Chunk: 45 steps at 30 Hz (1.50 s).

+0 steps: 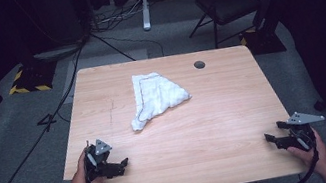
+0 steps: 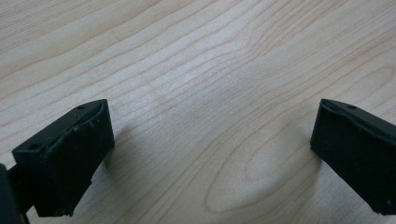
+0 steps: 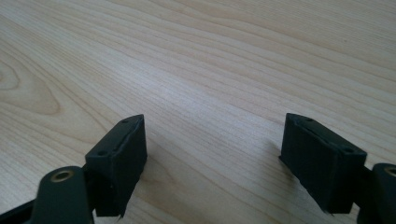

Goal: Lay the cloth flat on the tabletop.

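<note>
A crumpled white cloth (image 1: 154, 98) lies on the far middle of the light wooden table (image 1: 207, 124). My left gripper (image 1: 124, 163) rests near the front left corner, held by a hand, its tips pointing right. In the left gripper view its jaws stand wide apart, with bare wood between the fingers (image 2: 70, 158). My right gripper (image 1: 267, 138) sits near the front right corner and points left. Its jaws are also spread wide over bare wood, as the fingers (image 3: 121, 158) show in the right gripper view. Both grippers are far from the cloth.
A small dark round grommet (image 1: 199, 64) is set in the table near its far right edge. Beyond the table stand a black chair (image 1: 226, 1), a white frame (image 1: 145, 3) and cables (image 1: 66, 98) on the grey floor.
</note>
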Each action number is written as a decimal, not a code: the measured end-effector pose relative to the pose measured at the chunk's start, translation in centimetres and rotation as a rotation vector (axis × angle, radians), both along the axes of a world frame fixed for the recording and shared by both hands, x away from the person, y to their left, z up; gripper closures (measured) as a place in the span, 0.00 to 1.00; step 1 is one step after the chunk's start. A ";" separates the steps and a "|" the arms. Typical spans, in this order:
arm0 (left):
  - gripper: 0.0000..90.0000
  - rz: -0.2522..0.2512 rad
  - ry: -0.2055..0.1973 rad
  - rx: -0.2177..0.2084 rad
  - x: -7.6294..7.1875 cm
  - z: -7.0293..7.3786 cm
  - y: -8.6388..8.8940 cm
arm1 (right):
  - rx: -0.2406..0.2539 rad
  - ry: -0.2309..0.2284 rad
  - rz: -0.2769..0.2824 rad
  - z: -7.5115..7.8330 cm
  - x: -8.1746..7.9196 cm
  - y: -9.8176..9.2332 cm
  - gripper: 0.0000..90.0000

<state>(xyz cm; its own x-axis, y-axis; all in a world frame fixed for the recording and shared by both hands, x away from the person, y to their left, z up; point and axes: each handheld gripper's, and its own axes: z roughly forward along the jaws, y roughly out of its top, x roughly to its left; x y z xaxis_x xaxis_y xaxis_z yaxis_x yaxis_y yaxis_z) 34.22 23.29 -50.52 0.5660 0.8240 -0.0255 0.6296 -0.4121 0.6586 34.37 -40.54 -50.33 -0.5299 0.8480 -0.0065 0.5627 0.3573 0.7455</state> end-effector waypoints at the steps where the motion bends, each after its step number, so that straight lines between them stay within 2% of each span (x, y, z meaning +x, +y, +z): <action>1: 0.00 -0.003 -0.002 0.002 0.0 0.0 0.0 | 0.000 0.000 0.000 0.0 0.0 0.0 0.25; 4: 0.00 -0.013 -0.010 0.003 0.0 0.0 0.0 | 0.000 0.000 0.000 0.0 0.0 0.0 0.25; 7: 0.00 -0.071 -0.023 0.015 0.3 0.0 0.3 | 0.000 0.001 -0.001 0.0 0.0 0.0 0.25; 8: 0.00 -0.083 -0.001 0.014 0.6 0.1 0.3 | -0.001 0.001 0.001 0.0 0.0 0.0 0.25; 9: 0.00 -0.083 -0.001 0.014 0.6 0.1 0.3 | -0.001 0.001 0.001 0.0 0.0 0.0 0.25; 11: 0.01 -0.140 0.013 0.037 0.7 0.4 0.4 | -0.012 0.004 0.007 0.1 0.2 0.0 0.25; 13: 0.06 -0.142 0.021 0.034 0.8 0.6 0.3 | -0.019 -0.008 0.007 0.3 0.5 0.3 0.28; 16: 0.15 -0.160 0.013 0.046 0.9 1.0 0.0 | 0.001 -0.011 0.045 0.8 1.3 1.0 0.30; 17: 0.21 -0.160 0.014 0.052 1.0 1.1 -0.3 | -0.014 -0.022 0.056 1.0 1.6 1.3 0.32; 19: 0.17 -0.164 0.007 0.040 1.3 1.4 -0.9 | -0.024 -0.037 0.085 1.7 2.2 2.0 0.35; 21: 0.20 -0.184 -0.003 0.029 1.7 1.8 -1.7 | -0.022 -0.053 0.105 2.4 2.8 2.5 0.38; 27: 0.21 -0.212 -0.031 0.028 3.5 2.5 -4.2 | -0.019 -0.086 0.117 4.1 5.2 4.1 0.42; 29: 0.22 -0.215 -0.029 0.014 4.1 2.6 -4.8 | -0.010 -0.094 0.121 4.5 6.0 4.6 0.43; 32: 0.22 -0.220 -0.050 0.020 4.8 2.8 -5.4 | 0.011 -0.099 0.136 5.1 7.2 5.8 0.45; 35: 0.22 -0.218 -0.046 0.002 5.6 3.0 -5.6 | -0.003 -0.099 0.157 5.5 8.4 7.3 0.46; 37: 0.22 -0.203 -0.059 -0.006 6.0 3.1 -5.7 | 0.000 -0.101 0.172 5.8 9.2 8.5 0.48; 39: 0.24 -0.194 -0.090 0.002 6.4 3.1 -5.8 | -0.001 -0.106 0.183 6.1 10.1 9.8 0.48; 41: 0.26 -0.194 -0.083 0.000 6.7 2.9 -5.9 | -0.001 -0.112 0.198 6.3 11.0 11.2 0.47; 43: 0.26 -0.193 -0.059 -0.008 7.2 2.9 -6.0 | 0.001 -0.115 0.214 6.3 11.9 12.6 0.47; 45: 0.26 -0.192 -0.061 -0.021 7.5 3.0 -6.0 | -0.007 -0.116 0.230 6.2 12.8 14.1 0.47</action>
<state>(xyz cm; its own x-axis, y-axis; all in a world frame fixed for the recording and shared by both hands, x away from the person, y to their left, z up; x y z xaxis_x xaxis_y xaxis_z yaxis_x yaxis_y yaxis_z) 41.75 17.34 -47.54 0.7136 0.7006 -0.0021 0.4994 -0.5066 0.7028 47.14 -26.47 -44.10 -0.7040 0.7052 -0.0838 0.3769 0.4710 0.7975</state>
